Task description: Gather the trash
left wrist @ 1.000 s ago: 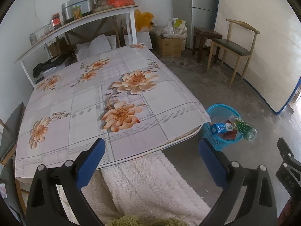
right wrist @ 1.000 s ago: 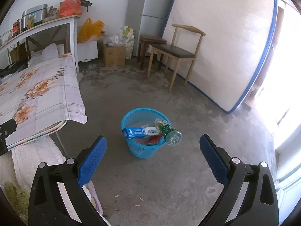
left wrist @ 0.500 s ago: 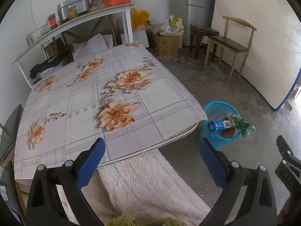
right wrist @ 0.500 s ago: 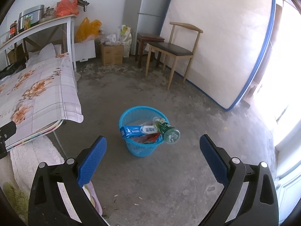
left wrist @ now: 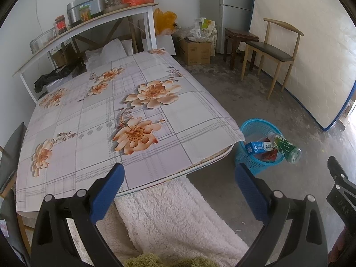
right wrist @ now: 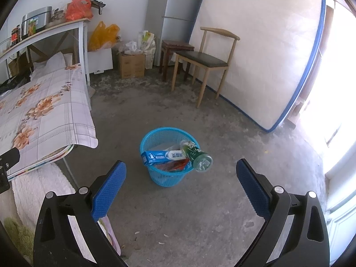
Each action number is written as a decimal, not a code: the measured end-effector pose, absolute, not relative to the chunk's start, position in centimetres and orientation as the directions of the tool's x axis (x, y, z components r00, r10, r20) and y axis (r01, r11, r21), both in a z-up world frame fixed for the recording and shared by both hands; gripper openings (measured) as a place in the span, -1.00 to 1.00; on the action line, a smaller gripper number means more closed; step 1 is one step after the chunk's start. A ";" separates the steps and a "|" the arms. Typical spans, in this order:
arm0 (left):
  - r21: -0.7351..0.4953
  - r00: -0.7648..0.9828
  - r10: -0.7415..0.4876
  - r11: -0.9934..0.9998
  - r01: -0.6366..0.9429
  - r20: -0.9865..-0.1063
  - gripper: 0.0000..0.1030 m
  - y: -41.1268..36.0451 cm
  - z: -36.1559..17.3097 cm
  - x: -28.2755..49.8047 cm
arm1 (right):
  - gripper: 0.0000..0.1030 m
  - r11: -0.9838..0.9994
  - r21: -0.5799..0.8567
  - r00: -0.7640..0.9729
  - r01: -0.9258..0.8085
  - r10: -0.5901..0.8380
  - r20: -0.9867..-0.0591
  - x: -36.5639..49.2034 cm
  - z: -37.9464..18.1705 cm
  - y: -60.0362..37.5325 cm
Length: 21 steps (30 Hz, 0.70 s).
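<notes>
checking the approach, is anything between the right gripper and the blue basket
Nothing visible: bare concrete floor lies between the open right gripper and the blue plastic mesh basket. The flowered table stands off to its left.

Bare concrete floor [right wrist: 200, 211] lies open between the right tongs [right wrist: 181, 183] and the blue basket [right wrist: 155, 138]. The basket's mouth is partly blocked — a blue box [right wrist: 160, 155] and a green bottle [right wrist: 195, 155] lie across its rim. Just beside it, the flowered desk [left wrist: 133, 111] overhangs, its corner near the rim — the chair [right wrist: 207, 62] stands well apart.
</notes>
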<state>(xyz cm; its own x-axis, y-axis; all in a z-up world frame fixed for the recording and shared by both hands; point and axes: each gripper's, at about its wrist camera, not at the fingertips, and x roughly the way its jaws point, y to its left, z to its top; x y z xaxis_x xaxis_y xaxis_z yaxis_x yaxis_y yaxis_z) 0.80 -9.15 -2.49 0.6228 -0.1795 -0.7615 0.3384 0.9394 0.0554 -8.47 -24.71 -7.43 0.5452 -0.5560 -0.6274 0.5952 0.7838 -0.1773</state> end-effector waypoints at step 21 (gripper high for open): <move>0.048 0.613 -0.183 0.939 0.341 -0.769 0.89 -9.1 -2.6 1.1 | 0.85 0.784 -0.181 0.546 0.594 -0.558 -0.625 -8.3 -7.4 -25.0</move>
<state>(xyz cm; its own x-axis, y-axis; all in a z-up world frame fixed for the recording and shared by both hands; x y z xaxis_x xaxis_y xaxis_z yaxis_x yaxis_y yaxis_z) 1.10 -9.13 -2.56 0.6125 -0.1833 -0.7689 0.3408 0.9389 0.0478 -8.27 -25.00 -7.37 0.5463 -0.5576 -0.6250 0.5937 0.7842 -0.1806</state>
